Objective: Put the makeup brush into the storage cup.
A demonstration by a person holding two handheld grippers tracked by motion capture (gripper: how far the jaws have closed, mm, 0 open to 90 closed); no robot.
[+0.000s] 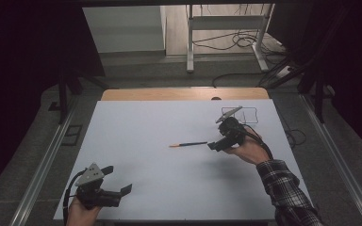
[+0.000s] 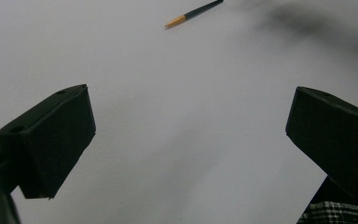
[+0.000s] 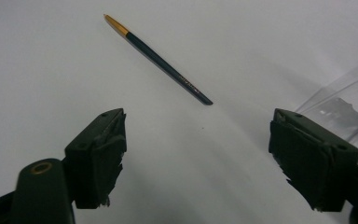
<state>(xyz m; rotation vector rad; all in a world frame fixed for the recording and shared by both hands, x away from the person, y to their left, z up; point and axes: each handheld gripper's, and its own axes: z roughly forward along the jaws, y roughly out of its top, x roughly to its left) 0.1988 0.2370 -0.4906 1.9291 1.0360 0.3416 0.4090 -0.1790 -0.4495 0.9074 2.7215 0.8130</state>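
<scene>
A slim dark pencil (image 1: 188, 144) with an orange tip lies flat near the middle of the white table top (image 1: 160, 188). My right gripper (image 1: 213, 146) sits just right of the pencil's dark end, held low over the table, its jaws open. In the right gripper view the pencil (image 3: 158, 58) lies ahead of the right gripper (image 3: 198, 121), with nothing between the pads. My left gripper (image 1: 118, 179) rests open at the near left corner. From the left gripper (image 2: 191, 116), held wide open, the pencil (image 2: 194, 12) shows far off.
A clear plastic pouch (image 1: 239, 114) lies on the table at the far right, behind my right hand; its edge (image 3: 345, 98) is close to the right jaw. A wooden strip (image 1: 184, 94) runs along the far table edge. Beyond it stand a metal frame (image 1: 226, 42) and cables.
</scene>
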